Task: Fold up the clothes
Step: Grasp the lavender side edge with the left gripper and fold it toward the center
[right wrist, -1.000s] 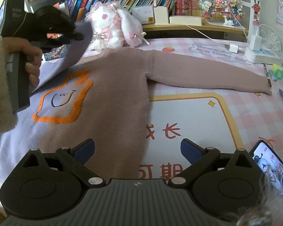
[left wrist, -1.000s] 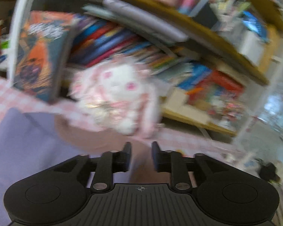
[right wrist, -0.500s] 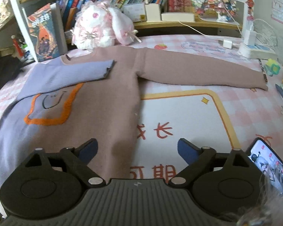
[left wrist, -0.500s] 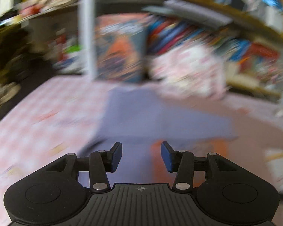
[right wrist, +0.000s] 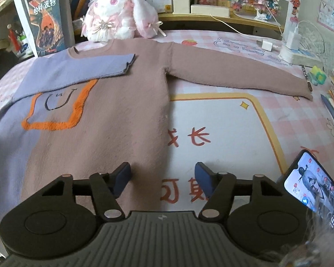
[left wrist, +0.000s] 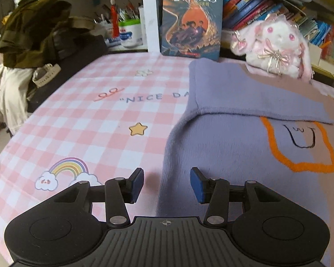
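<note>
Beyond right hand-held gripper (right wrist: 162,176): sweater (right wrist: 113,111) flat, untouched.

Left claw (left wrist: 166,184), right claw (right wrist: 162,178) agape

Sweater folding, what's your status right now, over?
Both grippers open, empty. Sweater flat, purple sleeve folded in, brown sleeve still out. Plush bunny touching collar.
</note>
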Demonstrator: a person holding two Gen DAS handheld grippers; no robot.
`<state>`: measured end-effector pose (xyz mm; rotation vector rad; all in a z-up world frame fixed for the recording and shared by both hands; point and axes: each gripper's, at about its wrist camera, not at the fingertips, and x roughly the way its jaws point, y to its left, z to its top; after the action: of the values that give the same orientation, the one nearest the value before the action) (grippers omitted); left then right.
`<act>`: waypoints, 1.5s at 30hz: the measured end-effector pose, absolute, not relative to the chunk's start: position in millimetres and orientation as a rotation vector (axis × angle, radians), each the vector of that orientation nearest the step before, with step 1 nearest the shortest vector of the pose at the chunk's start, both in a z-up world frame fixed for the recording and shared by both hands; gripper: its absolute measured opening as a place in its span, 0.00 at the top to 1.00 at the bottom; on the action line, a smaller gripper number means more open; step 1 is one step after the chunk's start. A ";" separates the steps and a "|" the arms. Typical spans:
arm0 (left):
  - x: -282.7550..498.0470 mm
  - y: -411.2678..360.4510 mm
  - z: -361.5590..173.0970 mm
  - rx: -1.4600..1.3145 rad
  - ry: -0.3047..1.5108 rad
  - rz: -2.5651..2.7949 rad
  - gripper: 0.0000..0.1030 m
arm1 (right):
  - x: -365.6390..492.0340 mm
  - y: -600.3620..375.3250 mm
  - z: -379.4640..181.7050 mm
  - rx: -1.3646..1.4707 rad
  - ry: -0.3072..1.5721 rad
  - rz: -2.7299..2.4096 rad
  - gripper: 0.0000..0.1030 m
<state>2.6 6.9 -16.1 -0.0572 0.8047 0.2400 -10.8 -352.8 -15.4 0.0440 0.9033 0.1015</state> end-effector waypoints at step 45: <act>-22.8 92.7 10.8 -0.211 0.679 0.172 0.64 | -16.1 -256.1 1.2 0.025 0.867 0.115 0.56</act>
<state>-22.8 92.7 10.8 -0.2108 0.6787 0.1723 -16.1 -256.1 1.2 0.0248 0.8673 0.1152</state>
